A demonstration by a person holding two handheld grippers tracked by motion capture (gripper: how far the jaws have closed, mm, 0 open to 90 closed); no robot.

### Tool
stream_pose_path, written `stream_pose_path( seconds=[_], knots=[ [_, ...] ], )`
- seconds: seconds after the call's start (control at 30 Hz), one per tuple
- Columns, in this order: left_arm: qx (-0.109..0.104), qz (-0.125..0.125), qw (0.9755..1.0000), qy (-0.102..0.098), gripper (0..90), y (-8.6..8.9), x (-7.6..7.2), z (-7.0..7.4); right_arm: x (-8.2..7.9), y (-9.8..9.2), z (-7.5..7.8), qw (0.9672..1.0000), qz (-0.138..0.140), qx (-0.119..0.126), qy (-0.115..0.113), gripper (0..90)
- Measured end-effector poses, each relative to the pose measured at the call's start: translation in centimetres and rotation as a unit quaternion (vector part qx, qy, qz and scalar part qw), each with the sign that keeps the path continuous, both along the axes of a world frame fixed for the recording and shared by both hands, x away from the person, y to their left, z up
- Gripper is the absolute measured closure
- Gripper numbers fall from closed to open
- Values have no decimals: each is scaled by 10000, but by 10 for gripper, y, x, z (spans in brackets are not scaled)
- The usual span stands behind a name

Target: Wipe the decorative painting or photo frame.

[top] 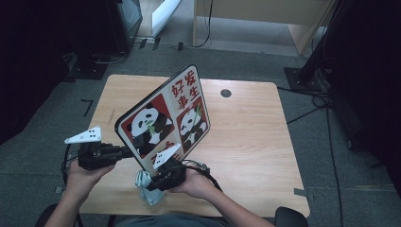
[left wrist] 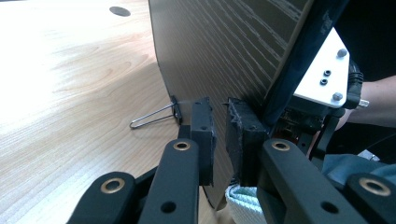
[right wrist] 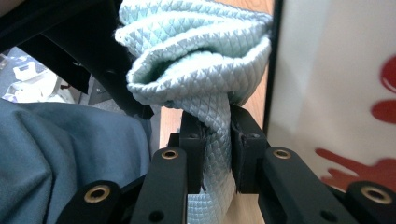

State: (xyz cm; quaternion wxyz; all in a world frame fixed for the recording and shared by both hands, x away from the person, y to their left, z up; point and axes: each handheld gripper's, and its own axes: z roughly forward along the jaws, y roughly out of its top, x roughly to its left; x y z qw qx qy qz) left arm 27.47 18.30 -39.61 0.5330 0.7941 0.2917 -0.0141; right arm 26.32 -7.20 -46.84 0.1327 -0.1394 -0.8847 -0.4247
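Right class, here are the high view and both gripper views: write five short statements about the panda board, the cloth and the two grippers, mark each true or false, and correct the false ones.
1. The panda board lies flat on the table. False: it is tilted up on its lower edge.
2. The right gripper is shut on the cloth. True.
3. The cloth is dark red. False: it is pale green with a quilted texture.
4. The left gripper has the board's edge between its pads. True.
5. The board's back is plain white. False: in the left gripper view it is dark with a wood grain.
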Motion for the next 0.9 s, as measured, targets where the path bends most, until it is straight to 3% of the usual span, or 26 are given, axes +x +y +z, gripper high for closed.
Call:
stream_pose_path(
  seconds=[0.9],
  knots=[
    [20, -51, 10000, -1, 809, 2, 2, 0, 4, -15, 0, 9995, -306, -23, 13, 771]
  ],
)
